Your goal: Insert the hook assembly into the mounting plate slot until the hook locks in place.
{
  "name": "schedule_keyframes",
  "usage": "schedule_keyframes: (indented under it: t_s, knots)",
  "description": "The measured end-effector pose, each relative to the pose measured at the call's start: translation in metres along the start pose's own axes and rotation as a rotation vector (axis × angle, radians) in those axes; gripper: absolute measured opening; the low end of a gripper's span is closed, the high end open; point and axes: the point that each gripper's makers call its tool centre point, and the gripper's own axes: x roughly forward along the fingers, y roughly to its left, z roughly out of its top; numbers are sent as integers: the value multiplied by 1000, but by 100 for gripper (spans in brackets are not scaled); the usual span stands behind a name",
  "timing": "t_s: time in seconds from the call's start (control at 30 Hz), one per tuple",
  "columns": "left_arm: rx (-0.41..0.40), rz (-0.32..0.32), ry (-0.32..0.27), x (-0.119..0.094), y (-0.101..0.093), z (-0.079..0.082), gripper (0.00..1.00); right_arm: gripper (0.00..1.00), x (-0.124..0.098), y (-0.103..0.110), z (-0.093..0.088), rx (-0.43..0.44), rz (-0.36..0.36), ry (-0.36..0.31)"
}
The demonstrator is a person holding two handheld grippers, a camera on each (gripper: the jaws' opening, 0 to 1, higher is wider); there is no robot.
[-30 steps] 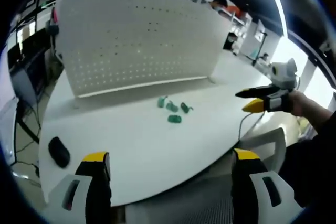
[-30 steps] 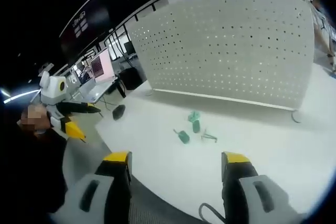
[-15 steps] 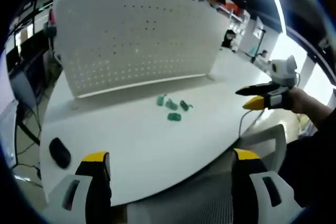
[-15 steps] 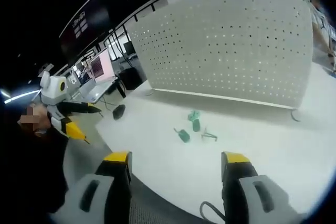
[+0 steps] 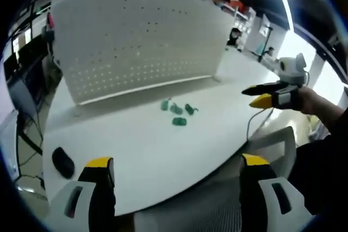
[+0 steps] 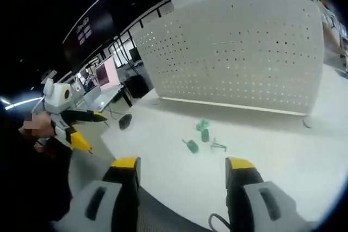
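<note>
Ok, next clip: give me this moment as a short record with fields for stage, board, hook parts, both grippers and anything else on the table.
stage: nothing picked up yet
board: white pegboard upright at the far side of the white table
hook parts: small green pieces loose on the table in front of the board
left gripper: open, empty, short of the parts
right gripper: open, empty, short of the parts
other: dark mouse-like object near the table edge

The left claw hangs open over the near edge of the white surface. Small green hook pieces lie mid-surface before the upright perforated panel. A dark mouse sits near the left edge. The right claw hovers over the right edge.
</note>
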Motion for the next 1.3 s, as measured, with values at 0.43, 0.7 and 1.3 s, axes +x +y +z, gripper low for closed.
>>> schedule_keyframes:
  t_s: [0.43,0.7,1.3]
  knots:
    - [-24,15,-9,-2,3,-4,97,61,0,-2,-6,11,-3,10]
    - [-48,26,-8,-3,9,-10,97,60,2,-1,-10,7,-2,24]
    - [-61,25,1,-1,14,-12,96,59,17,3,-13,8,13,38]
